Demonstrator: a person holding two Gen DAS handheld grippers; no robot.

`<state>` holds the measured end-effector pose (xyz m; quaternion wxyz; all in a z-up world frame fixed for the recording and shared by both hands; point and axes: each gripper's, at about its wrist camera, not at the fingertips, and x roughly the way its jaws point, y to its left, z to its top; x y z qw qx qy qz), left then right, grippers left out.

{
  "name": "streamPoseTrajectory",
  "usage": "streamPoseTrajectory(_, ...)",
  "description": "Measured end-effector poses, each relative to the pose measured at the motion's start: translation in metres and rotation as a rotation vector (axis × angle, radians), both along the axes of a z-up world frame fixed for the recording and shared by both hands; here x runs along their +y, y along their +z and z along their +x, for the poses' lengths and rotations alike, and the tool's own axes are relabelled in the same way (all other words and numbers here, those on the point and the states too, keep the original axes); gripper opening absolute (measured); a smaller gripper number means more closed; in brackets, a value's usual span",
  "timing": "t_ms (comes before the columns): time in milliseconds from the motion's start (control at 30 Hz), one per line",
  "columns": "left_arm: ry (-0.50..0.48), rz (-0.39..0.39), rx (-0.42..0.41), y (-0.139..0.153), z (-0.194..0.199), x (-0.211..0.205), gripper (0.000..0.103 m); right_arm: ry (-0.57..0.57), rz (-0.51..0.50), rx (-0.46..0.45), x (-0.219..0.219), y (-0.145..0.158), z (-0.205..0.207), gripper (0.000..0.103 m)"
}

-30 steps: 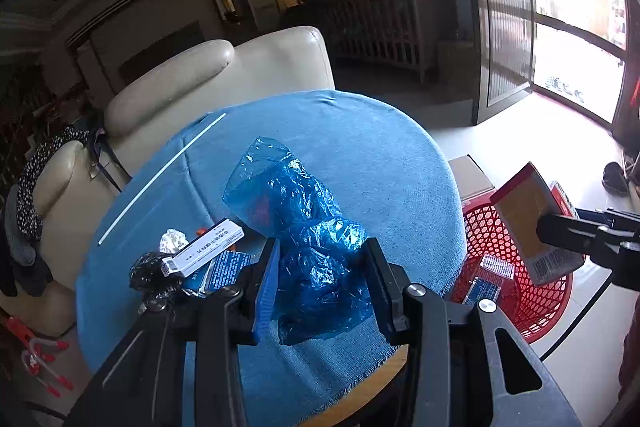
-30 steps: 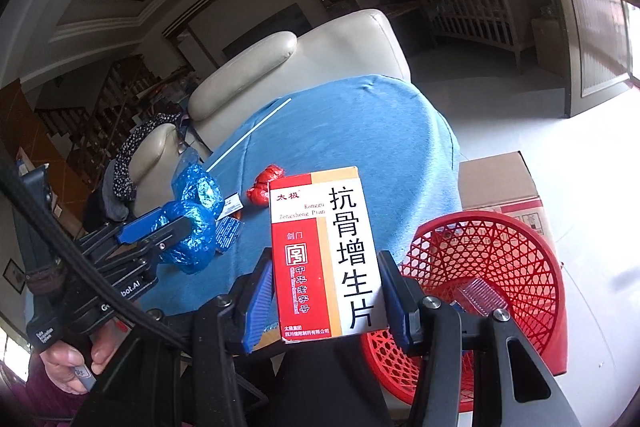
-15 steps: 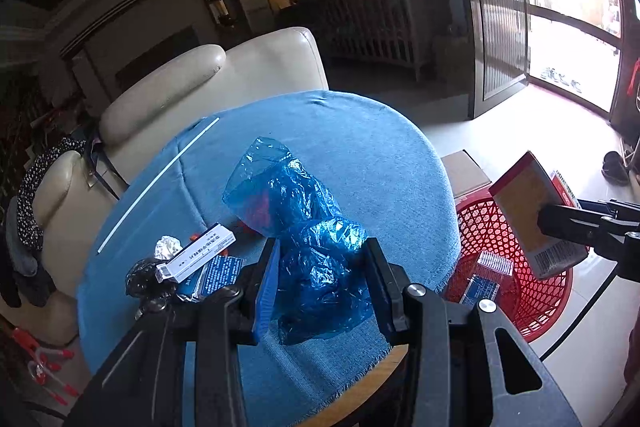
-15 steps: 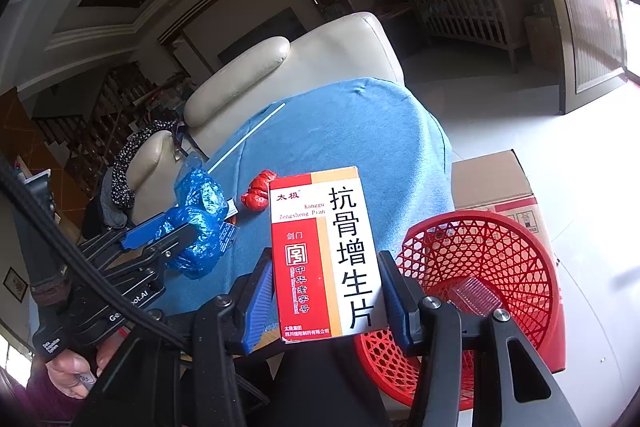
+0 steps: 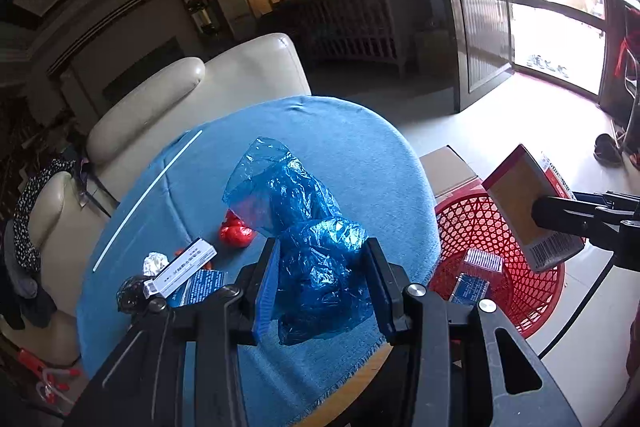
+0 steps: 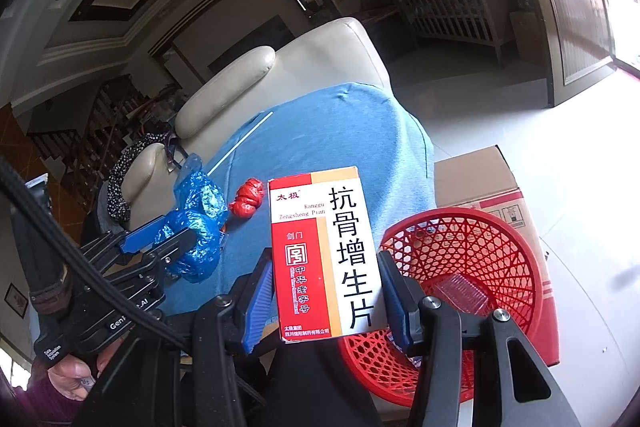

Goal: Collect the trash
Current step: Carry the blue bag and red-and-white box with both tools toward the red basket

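Medicine box (image 6: 324, 251) held above red basket (image 6: 516, 251) rim, beside table edge (image 5: 430, 227).

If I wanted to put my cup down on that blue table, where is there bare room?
The far half of the blue tablecloth, between the white stick and the edge nearest the red basket, is bare. It is crowded near the grippers: red wad, white box, foil ball.
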<state>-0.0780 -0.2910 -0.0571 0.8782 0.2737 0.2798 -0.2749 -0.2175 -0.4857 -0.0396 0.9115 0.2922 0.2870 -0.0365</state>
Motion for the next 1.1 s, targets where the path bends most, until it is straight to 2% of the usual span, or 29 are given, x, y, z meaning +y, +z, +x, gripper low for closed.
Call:
streamPoseTrajectory(500, -0.065, 0.027, 0.002, -0.006, -0.008, -0.02, 0.043, -0.043, 0.02, 0.007, -0.012, -0.005, -0.012, 0.053)
streamPoseTrajectory(1100, -0.104, 0.06, 0.057, -0.013, -0.008, -0.035, 0.044, -0.085, 0.055, 0.021, -0.028, -0.01, -0.021, 0.053)
